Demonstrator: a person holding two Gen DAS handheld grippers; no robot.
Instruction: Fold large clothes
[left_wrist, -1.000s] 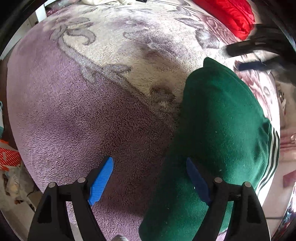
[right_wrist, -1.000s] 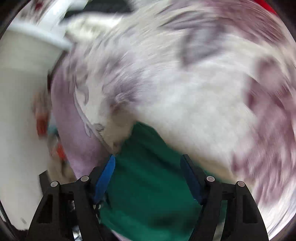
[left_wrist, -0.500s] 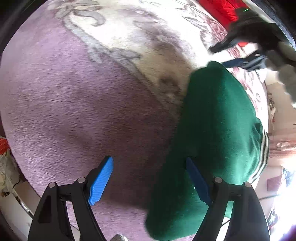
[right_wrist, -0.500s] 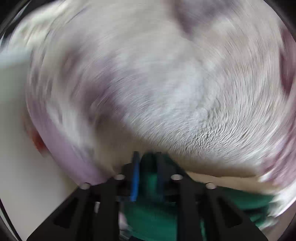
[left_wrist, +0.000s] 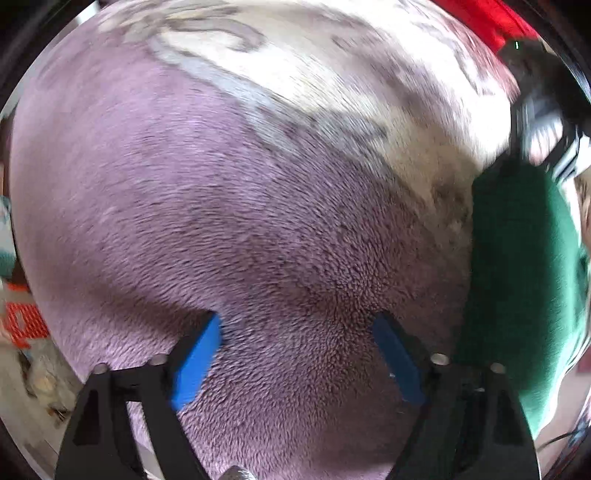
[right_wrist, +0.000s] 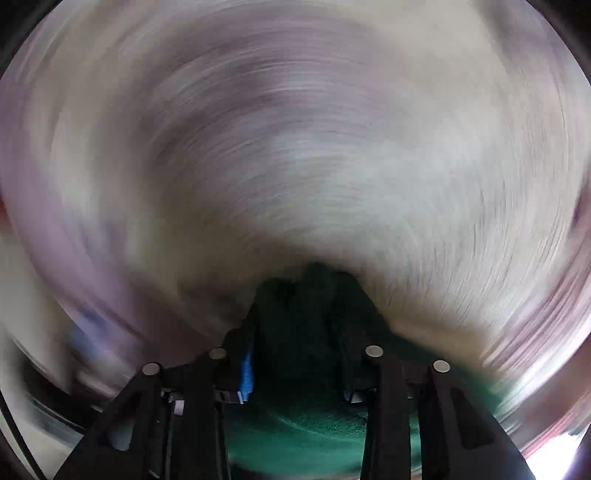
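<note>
Green garment (left_wrist: 517, 266), fleecy knit with white stripes at one edge, lies on the plush purple-and-cream blanket (left_wrist: 221, 206) to the right of the left gripper (left_wrist: 295, 354). It looks folded into a long bundle, though blur hides the detail.

Left gripper: jaws wide apart and just opened further, nothing between them but blanket pile; the garment sits just outside the right finger.

Right gripper (right_wrist: 295, 365): jaws have just been closing and are clamped on a bunched fold of the green garment (right_wrist: 306, 317), cloth filling the gap. View heavily smeared.

Handling, as judged: soft, limp, light to middling weight, not fragile. Thick nap should grip well on the pads. It will sag and unfold if lifted from one point, so hold it at two corners or along a folded edge. The blanket pile may catch in the jaws.
</note>
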